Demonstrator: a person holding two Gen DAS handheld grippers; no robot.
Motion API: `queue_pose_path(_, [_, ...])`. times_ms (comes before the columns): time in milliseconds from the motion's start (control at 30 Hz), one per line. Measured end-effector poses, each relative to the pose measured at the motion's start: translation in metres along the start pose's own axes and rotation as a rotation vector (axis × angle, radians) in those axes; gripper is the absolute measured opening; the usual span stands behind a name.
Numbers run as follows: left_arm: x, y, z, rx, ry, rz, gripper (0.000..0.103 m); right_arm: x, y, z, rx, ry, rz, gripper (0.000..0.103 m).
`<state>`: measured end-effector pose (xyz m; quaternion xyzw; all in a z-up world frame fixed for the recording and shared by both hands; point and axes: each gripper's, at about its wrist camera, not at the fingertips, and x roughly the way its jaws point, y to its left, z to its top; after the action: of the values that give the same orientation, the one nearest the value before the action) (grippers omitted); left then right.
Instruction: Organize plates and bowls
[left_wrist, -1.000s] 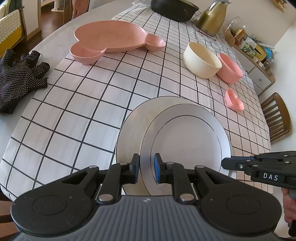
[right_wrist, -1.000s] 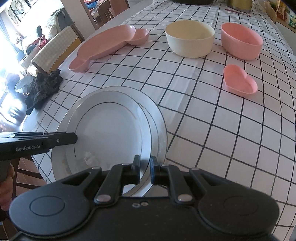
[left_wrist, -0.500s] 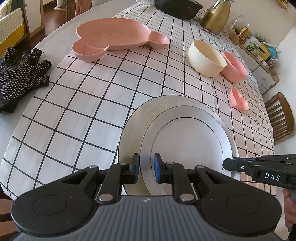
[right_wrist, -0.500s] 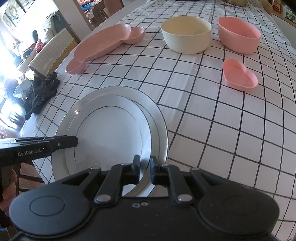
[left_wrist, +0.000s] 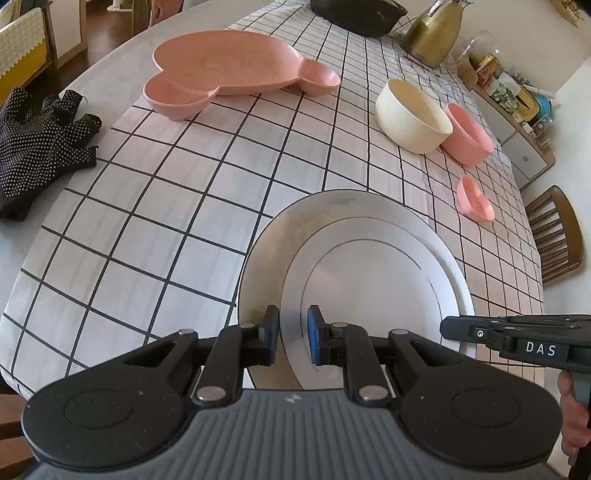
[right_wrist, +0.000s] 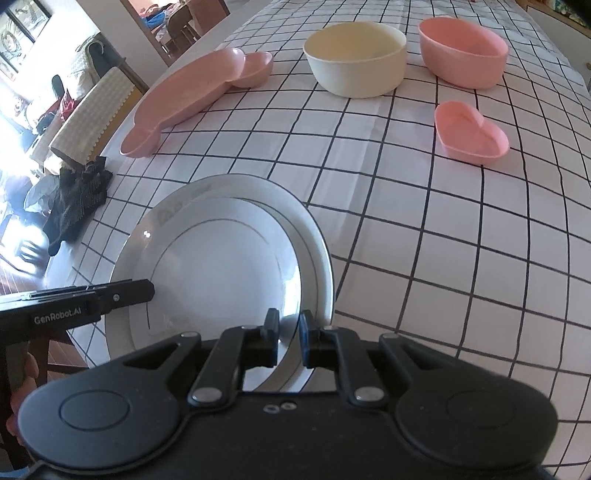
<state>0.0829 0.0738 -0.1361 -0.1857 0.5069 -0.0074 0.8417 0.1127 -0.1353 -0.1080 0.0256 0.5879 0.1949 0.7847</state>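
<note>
A big table (left_wrist: 110, 85) wears a white cloth with black squares (left_wrist: 166, 236). A brown wooden chair (left_wrist: 554, 236) stands beside it. Past the table's far end, a low cabinet (left_wrist: 517, 136) against a pale wall holds jars and boxes. On the other side, a chair with a yellow cover (right_wrist: 88, 118) sits on a dark wood floor. Bright light pours in there (right_wrist: 14, 122).

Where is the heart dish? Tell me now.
The heart dish sits on the checked cloth at the right in the right wrist view, in front of the pink bowl and apart from it.
</note>
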Motion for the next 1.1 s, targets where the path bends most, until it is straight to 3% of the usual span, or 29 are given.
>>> queue_pose_path(767, [-0.005, 0.009, 0.001, 0.0, 0.009, -0.032, 0.016, -0.004, 0.005, 0.005, -0.027, -0.003, -0.034, 0.014])
queue_pose_path(1100, [-0.036, -0.007, 0.001, 0.111, -0.092, 0.002, 0.016, -0.034, 0.028, 0.007, -0.131, -0.093, -0.071, 0.029])
